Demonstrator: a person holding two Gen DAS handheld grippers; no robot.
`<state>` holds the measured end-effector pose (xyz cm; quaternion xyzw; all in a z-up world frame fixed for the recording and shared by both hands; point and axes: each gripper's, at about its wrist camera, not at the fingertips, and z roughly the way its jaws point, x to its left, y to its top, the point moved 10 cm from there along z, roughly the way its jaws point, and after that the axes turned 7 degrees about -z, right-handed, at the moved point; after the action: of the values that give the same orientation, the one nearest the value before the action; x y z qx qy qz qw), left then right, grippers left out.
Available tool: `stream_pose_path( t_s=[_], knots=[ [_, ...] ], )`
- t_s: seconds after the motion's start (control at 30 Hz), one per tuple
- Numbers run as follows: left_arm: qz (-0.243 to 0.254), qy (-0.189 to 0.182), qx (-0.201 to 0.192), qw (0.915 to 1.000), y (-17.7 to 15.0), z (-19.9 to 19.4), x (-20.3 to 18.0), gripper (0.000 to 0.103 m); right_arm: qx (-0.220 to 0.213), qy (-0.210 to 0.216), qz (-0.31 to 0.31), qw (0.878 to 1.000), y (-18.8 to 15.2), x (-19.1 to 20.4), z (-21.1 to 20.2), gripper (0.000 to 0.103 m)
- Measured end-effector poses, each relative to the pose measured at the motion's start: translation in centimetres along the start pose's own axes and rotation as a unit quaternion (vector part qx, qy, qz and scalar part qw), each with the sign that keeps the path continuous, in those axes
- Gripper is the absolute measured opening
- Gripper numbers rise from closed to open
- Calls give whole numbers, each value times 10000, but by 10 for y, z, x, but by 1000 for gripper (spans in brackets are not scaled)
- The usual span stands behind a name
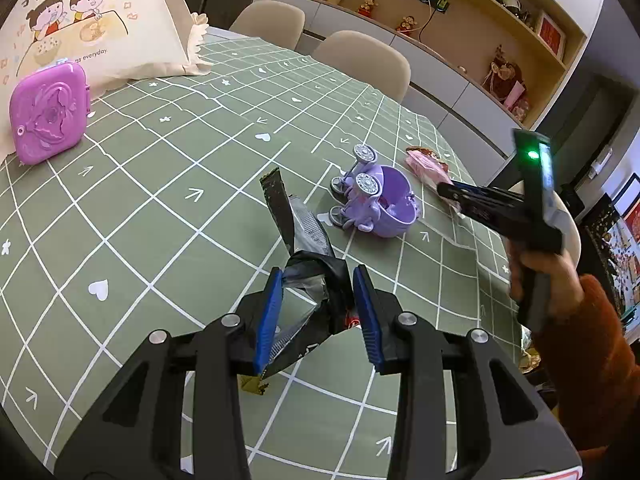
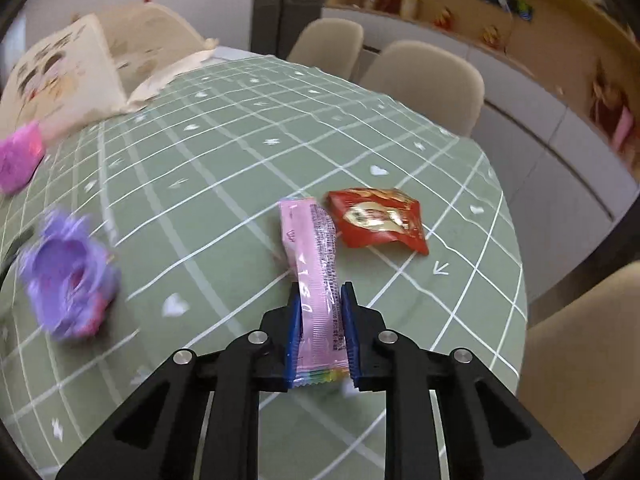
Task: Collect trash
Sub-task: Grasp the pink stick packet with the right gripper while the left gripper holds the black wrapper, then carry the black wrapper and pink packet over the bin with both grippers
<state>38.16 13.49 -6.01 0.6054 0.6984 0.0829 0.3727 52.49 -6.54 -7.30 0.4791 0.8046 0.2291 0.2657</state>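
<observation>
Toward the right edge of the table (image 2: 224, 168), my right gripper (image 2: 320, 332) has its blue pads pressed on both long sides of a pink wrapper (image 2: 316, 256), which runs lengthwise out past the fingertips. I judge that grip low on the pack is meant to keep the flimsy film from folding away. Just beside its far end, touching or nearly so, lies a red snack packet (image 2: 378, 220), flat on the cloth and not yet collected.

Nearer the middle of the table, my left gripper (image 1: 318, 312) holds a crumpled black and silver wrapper (image 1: 304, 264); the jaws are closed on its bunched lower part, and a stiff strip of it stands up and away. Holding one piece in each hand lets me clear two at once.

The purple toy carriage (image 1: 372, 204) lies tipped on its side between the two wrappers, and a pink case (image 1: 50, 114) stands near the left edge against a printed cushion (image 1: 100, 20); I take these for toys, not rubbish.
</observation>
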Motion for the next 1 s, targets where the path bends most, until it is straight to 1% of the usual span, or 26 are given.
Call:
stream_pose_path(
  t_s=[0.13,0.3,0.4,0.47,0.53,0.67,0.8,1.0],
  knots=[
    [-23,99,20,9999,-1,4,4,33,-112,145,-87,9998,-8,18,-24,19],
    [81,162,-7,9998,-4,5,2,33,-153,545,116,9983,-26,37,-53,19],
    [164,195,-50,9997,-5,4,-2,33,-213,689,189,9972,-37,45,-69,19],
    [215,153,-54,9996,-6,4,-6,33,-284,753,228,9965,-44,50,-81,19],
    [247,98,-15,9996,-9,6,-10,33,-341,774,252,9961,-51,52,-88,19],
    [383,172,-7,9991,-14,8,-15,33,-397,954,330,9941,-67,62,-98,19],
    [562,256,-168,9980,-13,4,-23,33,-423,1104,401,9922,-82,69,-105,19],
    [562,377,-262,9974,-16,0,-30,33,-543,1102,572,9908,-98,59,-118,19]
  ],
)
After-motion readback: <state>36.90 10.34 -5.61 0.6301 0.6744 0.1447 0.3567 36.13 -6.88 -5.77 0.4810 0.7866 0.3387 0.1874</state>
